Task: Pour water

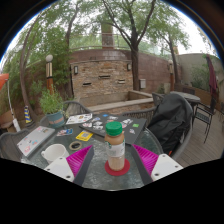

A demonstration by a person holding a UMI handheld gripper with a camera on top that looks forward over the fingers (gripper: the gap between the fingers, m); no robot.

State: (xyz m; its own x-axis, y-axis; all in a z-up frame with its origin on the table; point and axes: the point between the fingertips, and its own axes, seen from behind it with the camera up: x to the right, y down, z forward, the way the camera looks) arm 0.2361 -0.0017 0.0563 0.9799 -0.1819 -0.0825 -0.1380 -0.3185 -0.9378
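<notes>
Gripper [117, 163] open; bottle [116, 146] with a green cap stands upright between the fingers, gaps both sides, on a red coaster [117, 169]. Bottle contents hard to make out. Glass patio table [95, 170] holds a white cup [54, 153] and cards; chairs [172, 120], brick wall [100, 75], trees beyond.

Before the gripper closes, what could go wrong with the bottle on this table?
The bottle stands upright between the open gripper fingers, tall and narrow on a small red coaster, so an uneven squeeze may tip it. The glass table is cluttered: the white cup and the cards nearby could get splashed while pouring.
</notes>
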